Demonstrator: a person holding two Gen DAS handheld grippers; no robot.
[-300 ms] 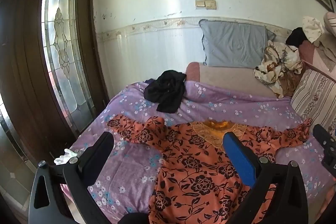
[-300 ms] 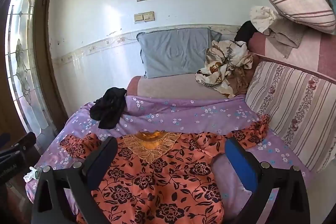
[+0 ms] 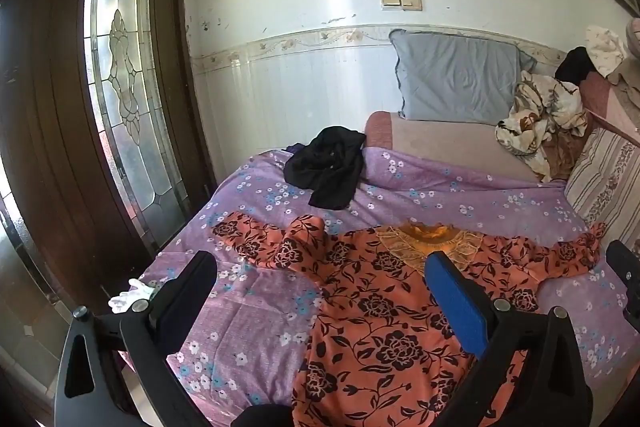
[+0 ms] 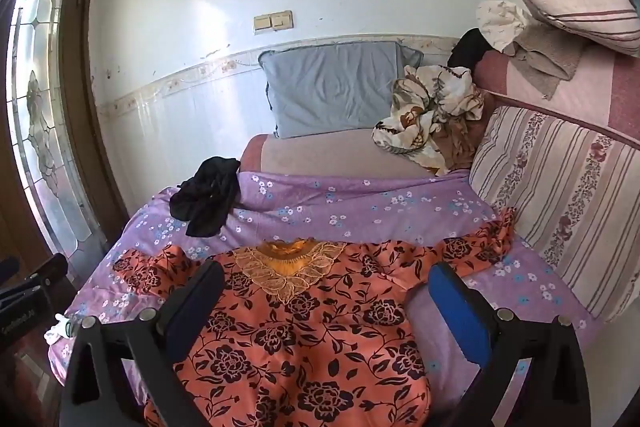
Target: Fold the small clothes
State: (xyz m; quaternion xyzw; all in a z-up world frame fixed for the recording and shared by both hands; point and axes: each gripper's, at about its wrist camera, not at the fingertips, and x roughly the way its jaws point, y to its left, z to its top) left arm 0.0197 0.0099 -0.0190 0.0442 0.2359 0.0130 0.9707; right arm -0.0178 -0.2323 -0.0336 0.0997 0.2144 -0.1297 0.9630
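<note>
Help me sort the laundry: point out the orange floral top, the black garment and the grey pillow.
orange floral top (image 4: 304, 339): right wrist view, middle of its front panel.
black garment (image 4: 208, 203): right wrist view, centre of the crumpled heap.
grey pillow (image 3: 456, 75): left wrist view, middle of its face.

Left gripper (image 3: 320, 291): jaws spread wide, nothing between pads, hovering, pointing forward and slightly down. Right gripper (image 4: 326, 301): jaws likewise wide apart, empty, tilted gently downward. Each gripper's tip shows at edge of other's view.
</note>
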